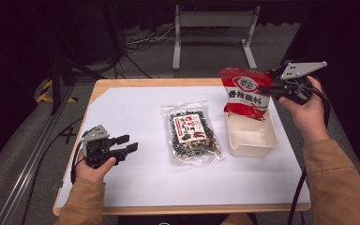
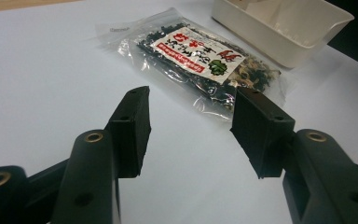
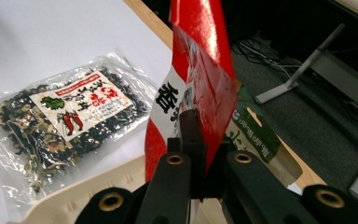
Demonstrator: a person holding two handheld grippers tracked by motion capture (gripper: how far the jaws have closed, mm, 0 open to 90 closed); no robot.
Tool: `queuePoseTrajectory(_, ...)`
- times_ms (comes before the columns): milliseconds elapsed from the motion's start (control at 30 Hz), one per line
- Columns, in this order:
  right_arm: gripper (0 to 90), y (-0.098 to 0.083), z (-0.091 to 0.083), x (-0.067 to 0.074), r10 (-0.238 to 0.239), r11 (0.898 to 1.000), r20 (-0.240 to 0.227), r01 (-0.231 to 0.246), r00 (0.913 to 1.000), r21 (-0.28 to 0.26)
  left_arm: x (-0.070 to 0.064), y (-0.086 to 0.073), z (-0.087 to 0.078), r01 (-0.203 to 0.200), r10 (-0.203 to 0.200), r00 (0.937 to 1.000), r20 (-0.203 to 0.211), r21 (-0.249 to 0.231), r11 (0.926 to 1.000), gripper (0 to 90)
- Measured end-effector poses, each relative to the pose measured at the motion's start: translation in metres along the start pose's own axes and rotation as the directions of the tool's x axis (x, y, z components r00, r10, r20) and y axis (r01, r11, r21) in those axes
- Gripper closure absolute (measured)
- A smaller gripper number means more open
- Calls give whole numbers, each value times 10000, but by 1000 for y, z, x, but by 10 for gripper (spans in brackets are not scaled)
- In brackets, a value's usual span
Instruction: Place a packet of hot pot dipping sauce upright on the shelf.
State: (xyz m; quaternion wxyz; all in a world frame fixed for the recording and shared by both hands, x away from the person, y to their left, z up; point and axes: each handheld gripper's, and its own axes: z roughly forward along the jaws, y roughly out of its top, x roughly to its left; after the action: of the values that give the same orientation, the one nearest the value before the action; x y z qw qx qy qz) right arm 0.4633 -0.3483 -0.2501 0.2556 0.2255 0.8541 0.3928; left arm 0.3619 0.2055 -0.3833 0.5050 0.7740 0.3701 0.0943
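Note:
A red snack packet [image 1: 243, 93] hangs upright over the far end of a cream plastic tray [image 1: 253, 140]. My right gripper [image 1: 268, 88] is shut on the packet's right edge. In the right gripper view the black jaws [image 3: 199, 140] pinch the red packet [image 3: 200, 79] above the tray's rim [image 3: 74, 196]. A clear bag of dark dried mix [image 1: 192, 133] lies flat at the middle of the table. My left gripper [image 1: 128, 143] rests low at the front left, open with nothing between its jaws. In the left gripper view those jaws [image 2: 191, 135] point toward the clear bag [image 2: 200, 60] and the tray [image 2: 279, 32].
A white sheet [image 1: 136, 108] covers the wooden table [image 1: 122, 83]. A green-and-tan label [image 3: 251, 133] shows just behind the red packet. A metal stand [image 1: 213, 28] and cables [image 1: 136, 44] are on the floor beyond the far edge.

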Motion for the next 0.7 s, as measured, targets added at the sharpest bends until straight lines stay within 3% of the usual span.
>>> queuePoseTrajectory(400,900,-9,12,-14,83,9992,371,-97,9993,389,0,-1,2,-30,30,10000,-21,102,9999,472)
queuePoseTrajectory(700,900,-15,24,-23,-109,9988,586,81,9982,484,0,-1,3,-52,52,10000,7,130,9999,472)
